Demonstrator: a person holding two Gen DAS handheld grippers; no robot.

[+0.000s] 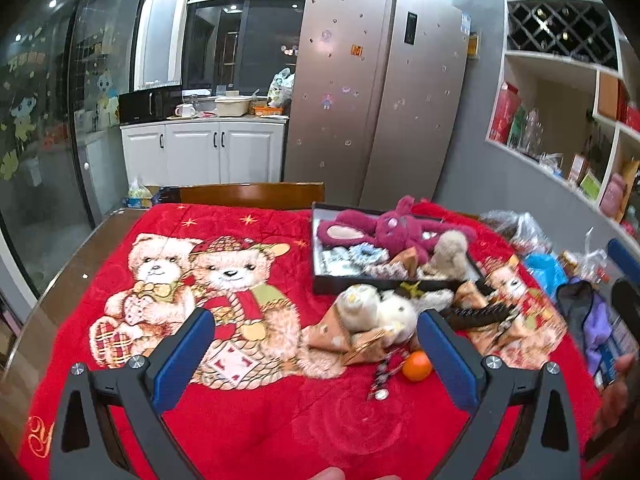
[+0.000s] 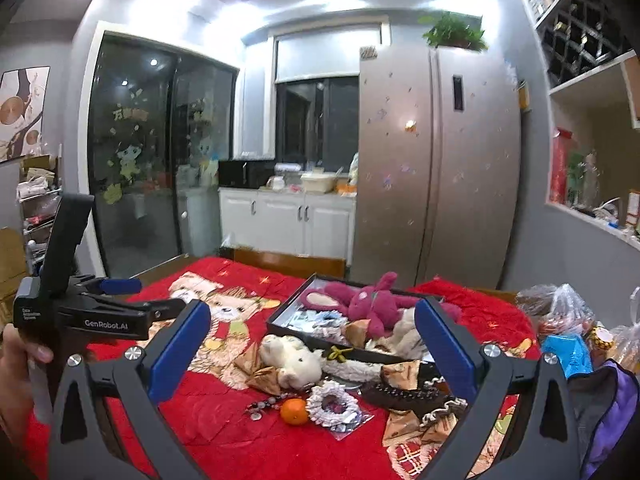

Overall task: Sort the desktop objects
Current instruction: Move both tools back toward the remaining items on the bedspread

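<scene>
Left gripper [image 1: 316, 344] is held wide open, nothing between the blue pads [image 1: 182, 354]; it hovers above the red bear blanket [image 1: 248, 412]. Right gripper [image 2: 312, 344] is likewise spread wide and empty, raised over the same blanket.

The black tray [image 1: 384, 285] is taken as landmark. Inside it a magenta plush rabbit [image 1: 384, 226] is laid across hair scrunchies and a beige plush. Against the tray's near edge a white plush toy [image 1: 376, 310] is seen lying on the blanket, with a brown wrapper [image 1: 332, 330] just beside it. Nearer than that, a small orange [image 1: 417, 365] is found, a beaded string [image 1: 382, 372] touching or almost touching it. In the right wrist view a white scrunchie [image 2: 334, 402] is seen just beside the orange, and a dark studded item [image 2: 400, 394], possibly a hair clip, lies in front of the tray's near right corner. Plastic bags [image 2: 560, 308] and a purple bag [image 2: 612, 412] are piled to the right of the tray. A silver fridge [image 1: 376, 92] stands well behind it.
</scene>
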